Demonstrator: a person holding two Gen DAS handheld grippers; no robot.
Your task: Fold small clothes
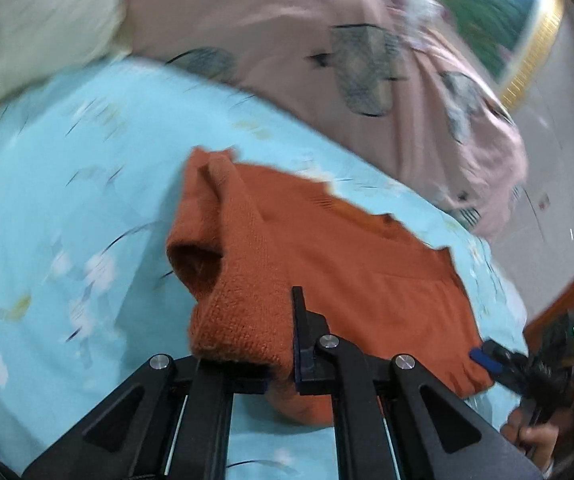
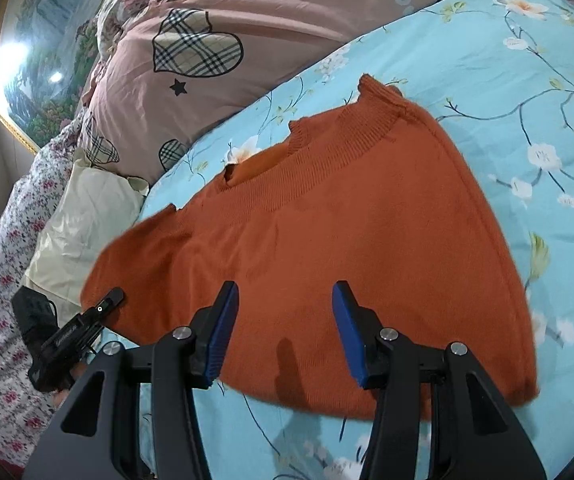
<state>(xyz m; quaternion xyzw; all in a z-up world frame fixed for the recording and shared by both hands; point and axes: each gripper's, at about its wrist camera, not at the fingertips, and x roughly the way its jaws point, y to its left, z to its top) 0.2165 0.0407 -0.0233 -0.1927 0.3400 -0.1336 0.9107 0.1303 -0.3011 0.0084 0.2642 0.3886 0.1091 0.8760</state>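
Observation:
An orange knit sweater (image 2: 347,216) lies spread on the light blue floral bedsheet (image 2: 527,80). In the left wrist view the sweater (image 1: 367,264) has one sleeve (image 1: 239,288) lifted and draped over my left gripper (image 1: 283,360), which is shut on that sleeve. My right gripper (image 2: 283,320) is open and empty, hovering just above the sweater's near hem. The left gripper also shows in the right wrist view (image 2: 103,308) at the sweater's left edge, and the right gripper's tip shows in the left wrist view (image 1: 487,360) at the right hem.
A pink duvet with plaid hearts (image 2: 207,40) is bunched along the far side of the bed. A cream pillow (image 2: 83,224) and a floral cloth (image 2: 3,320) lie at the left. A framed landscape picture (image 2: 35,56) hangs on the wall.

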